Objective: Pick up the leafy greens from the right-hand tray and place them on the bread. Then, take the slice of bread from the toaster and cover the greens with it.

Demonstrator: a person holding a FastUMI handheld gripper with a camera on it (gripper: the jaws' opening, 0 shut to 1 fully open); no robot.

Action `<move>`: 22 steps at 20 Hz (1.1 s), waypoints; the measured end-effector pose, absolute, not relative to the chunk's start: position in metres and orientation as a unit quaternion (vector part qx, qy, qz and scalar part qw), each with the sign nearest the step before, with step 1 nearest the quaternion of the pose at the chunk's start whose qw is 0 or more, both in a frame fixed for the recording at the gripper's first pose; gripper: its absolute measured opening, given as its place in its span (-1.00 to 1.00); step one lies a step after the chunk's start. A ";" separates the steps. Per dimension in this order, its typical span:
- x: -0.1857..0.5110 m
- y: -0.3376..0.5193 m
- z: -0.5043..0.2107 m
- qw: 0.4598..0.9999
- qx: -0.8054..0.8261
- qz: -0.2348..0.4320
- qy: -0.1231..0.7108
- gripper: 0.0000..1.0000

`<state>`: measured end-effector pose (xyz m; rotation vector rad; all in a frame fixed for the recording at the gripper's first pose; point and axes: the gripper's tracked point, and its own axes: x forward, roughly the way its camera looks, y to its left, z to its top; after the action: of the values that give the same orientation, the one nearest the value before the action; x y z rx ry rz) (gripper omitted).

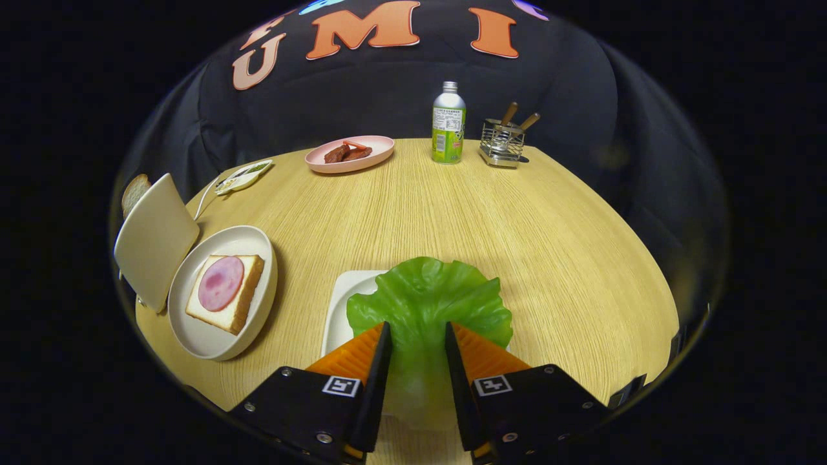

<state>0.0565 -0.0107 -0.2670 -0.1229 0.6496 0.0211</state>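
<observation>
A green leafy lettuce piece (426,297) sits between my fingers, its stalk running back between them and its ruffled edge fanning out just ahead. My gripper (417,326) is shut on it, both fingers pressing its sides. Under and behind the leaf lies a white square tray (342,303). To the left of the fingers a white round plate (213,339) holds a slice of bread (249,290) topped with a pink ham round (220,283). Beyond that plate stands a cream toaster (155,239) with a bread slice (134,192) poking out behind it.
On the far side of the wooden table (517,232) stand a pink plate (381,152) with reddish meat pieces, a green-labelled bottle (448,129) and a wire utensil rack (502,143). A small white object (244,175) with a cord lies near the toaster.
</observation>
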 end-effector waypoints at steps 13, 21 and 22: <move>0.058 -0.015 -0.251 0.951 -0.047 0.003 0.306 -0.98; 0.050 0.011 -0.224 0.955 -0.050 0.024 0.293 -0.99; 0.049 0.016 -0.220 0.955 -0.048 0.028 0.290 -0.98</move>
<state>0.0492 0.0162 -0.2202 -0.0983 0.5893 0.0559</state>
